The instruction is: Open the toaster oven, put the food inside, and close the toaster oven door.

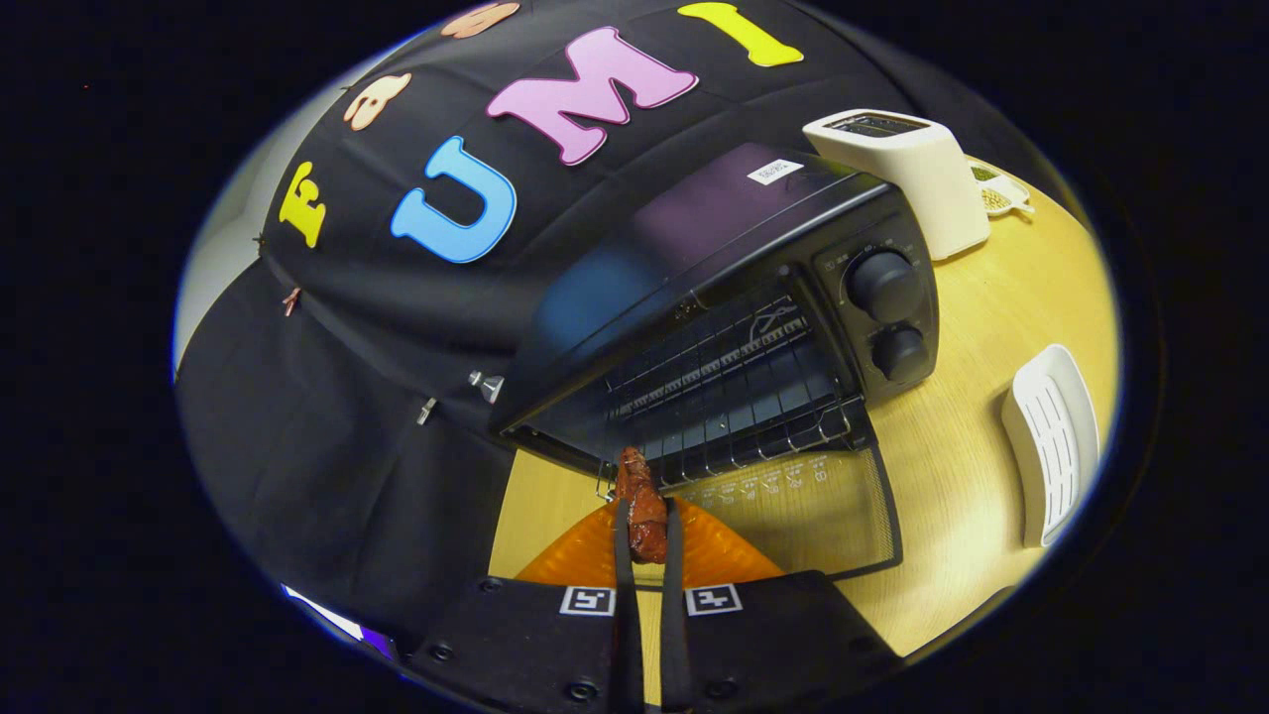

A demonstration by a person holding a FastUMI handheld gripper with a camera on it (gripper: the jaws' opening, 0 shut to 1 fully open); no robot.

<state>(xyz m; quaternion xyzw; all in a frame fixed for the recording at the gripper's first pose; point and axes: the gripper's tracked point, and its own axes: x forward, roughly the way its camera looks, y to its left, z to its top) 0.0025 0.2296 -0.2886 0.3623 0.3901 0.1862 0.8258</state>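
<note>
Tool [647, 516] clamped on food [642, 506], toaster oven [714, 317] door [793, 516] open, wire rack [724, 397] inside bare.

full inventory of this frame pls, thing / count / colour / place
toaster oven: 1, black, on the table, door open
oven door: 1, glass with black frame, folded down flat ahead of the claw
wire rack: 1, metal, inside the oven
knobs: 2, black, on the oven's front panel
food piece: 1, reddish brown, between the fingers, its tip at the rack's front edge
plate: 1, orange, under the food, near the door
pop-up toaster: 1, white, behind the oven
slotted white object: 1, on the table beside the oven
small dish: 1, pale, past the pop-up toaster
table: 1, light wood
claw: 1, shut on the food piece
</note>
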